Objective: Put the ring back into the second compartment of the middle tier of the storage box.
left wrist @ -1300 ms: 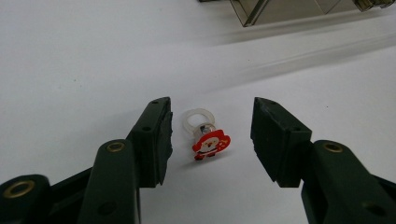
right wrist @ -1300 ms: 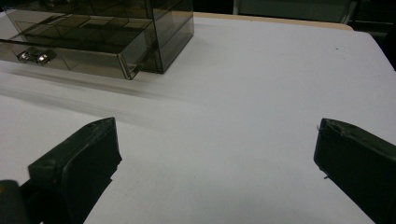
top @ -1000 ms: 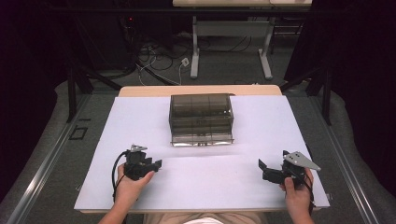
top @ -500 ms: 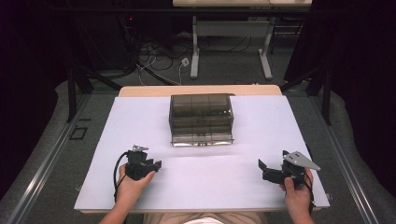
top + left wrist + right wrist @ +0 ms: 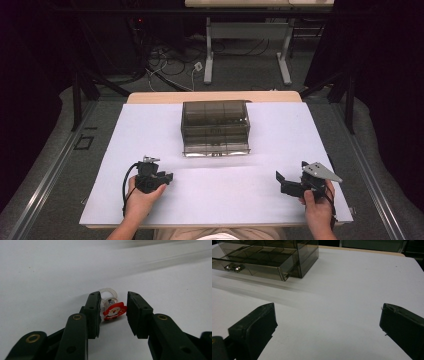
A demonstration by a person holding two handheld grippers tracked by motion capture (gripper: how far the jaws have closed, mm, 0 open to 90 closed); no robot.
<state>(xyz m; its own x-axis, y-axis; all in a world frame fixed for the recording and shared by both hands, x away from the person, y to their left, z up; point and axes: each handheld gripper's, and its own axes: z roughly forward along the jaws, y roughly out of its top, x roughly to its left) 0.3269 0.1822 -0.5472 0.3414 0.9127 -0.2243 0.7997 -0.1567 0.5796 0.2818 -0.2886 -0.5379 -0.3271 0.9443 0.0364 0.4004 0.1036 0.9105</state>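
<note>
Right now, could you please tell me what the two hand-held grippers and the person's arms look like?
Both hand-held grippers are black. The left hand-held gripper trails a black cable; the left gripper view shows thick flat pads and brass-coloured rivets on its jaws. The right hand-held gripper carries a grey three-cornered plate on top. The forearms are bare, with no sleeves in sight.

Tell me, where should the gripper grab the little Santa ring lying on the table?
Probably by the flat red Santa face, squeezed from its two sides. The Santa ring lies on the white table with the face towards the left gripper and the clear band behind it. The jaws have just been closing, one on each side of it; one pad seems to touch.
</note>
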